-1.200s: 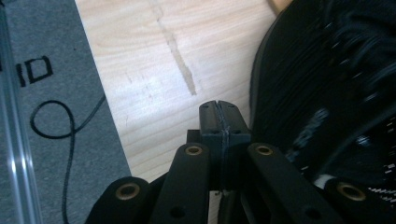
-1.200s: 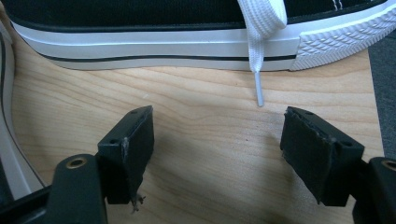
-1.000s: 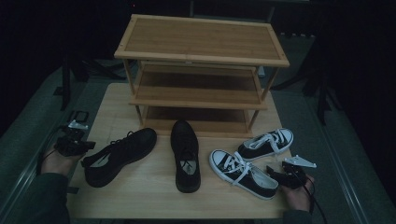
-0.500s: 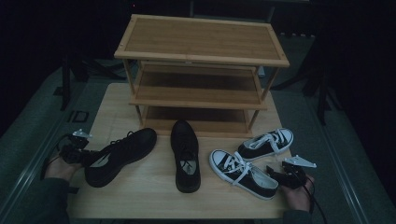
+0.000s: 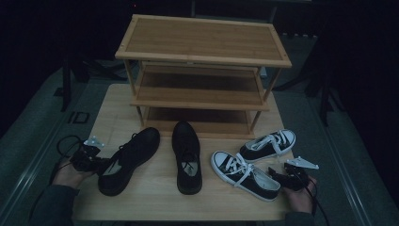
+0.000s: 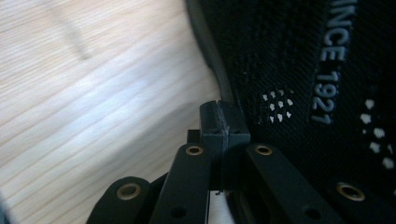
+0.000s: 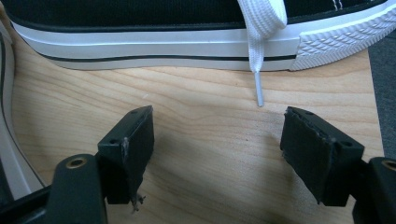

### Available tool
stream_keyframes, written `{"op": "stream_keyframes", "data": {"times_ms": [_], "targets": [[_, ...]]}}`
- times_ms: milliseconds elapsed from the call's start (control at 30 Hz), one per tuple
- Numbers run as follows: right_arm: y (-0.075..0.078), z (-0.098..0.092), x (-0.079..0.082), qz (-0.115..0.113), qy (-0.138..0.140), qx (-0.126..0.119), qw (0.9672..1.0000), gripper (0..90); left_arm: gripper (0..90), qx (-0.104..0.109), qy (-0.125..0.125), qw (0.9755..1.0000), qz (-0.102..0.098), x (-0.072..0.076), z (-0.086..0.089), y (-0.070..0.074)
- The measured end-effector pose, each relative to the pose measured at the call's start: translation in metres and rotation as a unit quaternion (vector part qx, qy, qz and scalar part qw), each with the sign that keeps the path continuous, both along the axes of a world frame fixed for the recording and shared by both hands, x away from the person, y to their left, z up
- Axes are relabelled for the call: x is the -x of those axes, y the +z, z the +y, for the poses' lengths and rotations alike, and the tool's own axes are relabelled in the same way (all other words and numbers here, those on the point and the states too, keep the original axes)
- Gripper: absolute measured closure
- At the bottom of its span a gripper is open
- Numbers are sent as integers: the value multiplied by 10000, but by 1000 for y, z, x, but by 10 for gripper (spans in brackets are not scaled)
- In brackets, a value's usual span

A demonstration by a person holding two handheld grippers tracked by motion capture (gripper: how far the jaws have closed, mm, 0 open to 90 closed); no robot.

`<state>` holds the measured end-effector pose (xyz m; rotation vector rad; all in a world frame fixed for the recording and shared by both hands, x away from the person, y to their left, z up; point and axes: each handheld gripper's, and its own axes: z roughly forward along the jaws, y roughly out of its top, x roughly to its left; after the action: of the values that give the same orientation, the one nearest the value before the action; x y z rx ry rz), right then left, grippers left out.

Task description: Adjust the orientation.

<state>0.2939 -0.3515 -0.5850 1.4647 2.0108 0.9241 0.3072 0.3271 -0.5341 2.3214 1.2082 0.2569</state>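
Observation:
A black lace-up shoe [image 5: 129,157] lies at the table's front left, its heel toward me. My left gripper [image 5: 96,162] sits at that heel. In the left gripper view its jaws [image 6: 223,121] are pressed together on the heel rim of the shoe [image 6: 289,70], whose insole reads "1921". Its mate [image 5: 187,155] lies in the middle. Two black-and-white sneakers [image 5: 244,174] [image 5: 268,144] lie at the front right. My right gripper [image 5: 282,178] stands open just right of the nearer one, over bare wood [image 7: 217,149] with a sneaker sole [image 7: 154,44] and a lace tip [image 7: 259,93] ahead.
A three-tier wooden shoe rack [image 5: 202,61] stands at the back of the wooden table [image 5: 155,200]. Grey floor surrounds the table. A strip of bare wood runs along the front edge below the shoes.
My left gripper has moved right and toward me, from beside the table's left edge to the heel of the left black shoe. The right gripper has stayed put.

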Motion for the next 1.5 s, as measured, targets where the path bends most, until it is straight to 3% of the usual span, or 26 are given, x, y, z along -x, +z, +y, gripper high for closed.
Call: {"op": "stream_keyframes", "data": {"times_ms": [200, 400, 833, 967, 1067, 1267, 1500], "targets": [[0, 0, 0, -1, 2, 0, 10000, 257, 900, -109, -168, 9998, -66, 3, -22, -2], [0, 0, 0, -1, 1, -1, 10000, 257, 900, -133, -536, 9984, -92, 11, -46, -3], [0, 0, 0, -1, 1, 0, 10000, 257, 900, -149, -953, 9951, -197, 27, -82, -2], [0, 0, 0, -1, 0, 1, 10000, 257, 900, -256, -1036, 9941, -189, 29, -90, 0], [0, 0, 0, -1, 0, 0, 10000, 257, 899, -249, -929, 9951, -220, 30, -92, 4], [0, 0, 0, -1, 2, 0, 10000, 257, 730, -360, -591, 9973, -253, 29, -92, 13], [0, 0, 0, -1, 2, -1, 10000, 257, 610, -28, -200, 9989, -425, 31, -91, 31]]}}
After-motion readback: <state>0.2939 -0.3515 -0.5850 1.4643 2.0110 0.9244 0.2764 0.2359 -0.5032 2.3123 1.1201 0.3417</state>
